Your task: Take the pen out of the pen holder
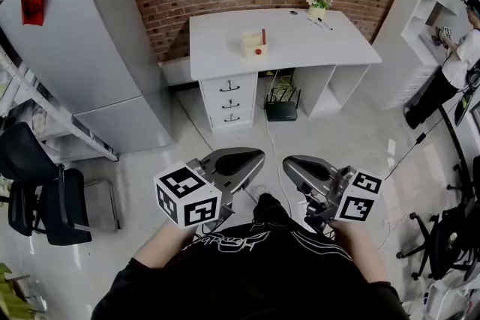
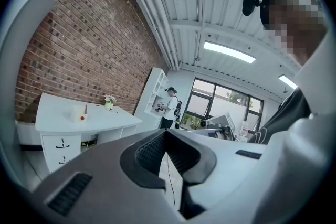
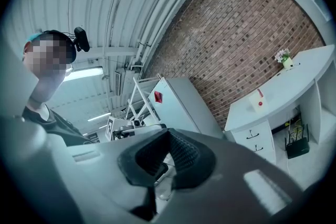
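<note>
Red pen (image 1: 263,35) stands upright in holder (image 1: 253,46) mid-desk (image 1: 322,49), back from the desk's front edge. Open floor (image 1: 352,139) before desk. Left gripper (image 1: 257,156) and right gripper (image 1: 289,161) well short of desk, both clenched, empty.

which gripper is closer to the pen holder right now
Left, barely. The left gripper sits straight below the pen holder in the head view, the right gripper slightly rightward; both far short of it.

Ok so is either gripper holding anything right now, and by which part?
Nothing is held. The left gripper and right gripper are both shut and empty; the pen stands in the pen holder on the desk.
</note>
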A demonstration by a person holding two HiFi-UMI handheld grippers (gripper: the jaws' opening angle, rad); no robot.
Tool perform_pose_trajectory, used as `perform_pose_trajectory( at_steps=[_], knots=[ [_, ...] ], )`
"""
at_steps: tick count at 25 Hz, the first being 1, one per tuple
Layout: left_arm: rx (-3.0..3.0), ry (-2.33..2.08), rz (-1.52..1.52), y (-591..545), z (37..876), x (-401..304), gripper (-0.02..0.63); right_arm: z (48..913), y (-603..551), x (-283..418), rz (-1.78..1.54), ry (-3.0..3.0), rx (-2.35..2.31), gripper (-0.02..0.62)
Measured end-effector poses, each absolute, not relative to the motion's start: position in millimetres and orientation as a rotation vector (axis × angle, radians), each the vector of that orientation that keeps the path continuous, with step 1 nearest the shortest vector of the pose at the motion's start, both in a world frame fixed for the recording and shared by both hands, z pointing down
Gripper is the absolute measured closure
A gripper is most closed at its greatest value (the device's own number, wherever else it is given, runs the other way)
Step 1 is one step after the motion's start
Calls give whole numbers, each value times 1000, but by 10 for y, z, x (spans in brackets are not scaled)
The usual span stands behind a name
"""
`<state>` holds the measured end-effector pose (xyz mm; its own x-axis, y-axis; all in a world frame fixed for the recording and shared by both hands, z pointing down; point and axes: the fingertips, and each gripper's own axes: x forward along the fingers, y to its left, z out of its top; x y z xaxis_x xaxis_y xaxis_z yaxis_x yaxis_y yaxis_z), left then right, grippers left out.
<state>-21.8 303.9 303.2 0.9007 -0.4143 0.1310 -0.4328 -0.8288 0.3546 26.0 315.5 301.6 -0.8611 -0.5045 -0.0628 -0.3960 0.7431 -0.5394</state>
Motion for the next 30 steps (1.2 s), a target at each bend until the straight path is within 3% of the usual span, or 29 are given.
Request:
perform_pose_trajectory(
  at_steps=[15, 30],
  knots=[
    [2637, -656, 64, 2617, 3112, -214, 601, 3105, 2712, 291, -824, 2726, -687, 592],
    [2531, -740, 94, 1227, 3391, -86, 601, 3359, 1240, 405, -939, 2710, -583, 592]
  ],
)
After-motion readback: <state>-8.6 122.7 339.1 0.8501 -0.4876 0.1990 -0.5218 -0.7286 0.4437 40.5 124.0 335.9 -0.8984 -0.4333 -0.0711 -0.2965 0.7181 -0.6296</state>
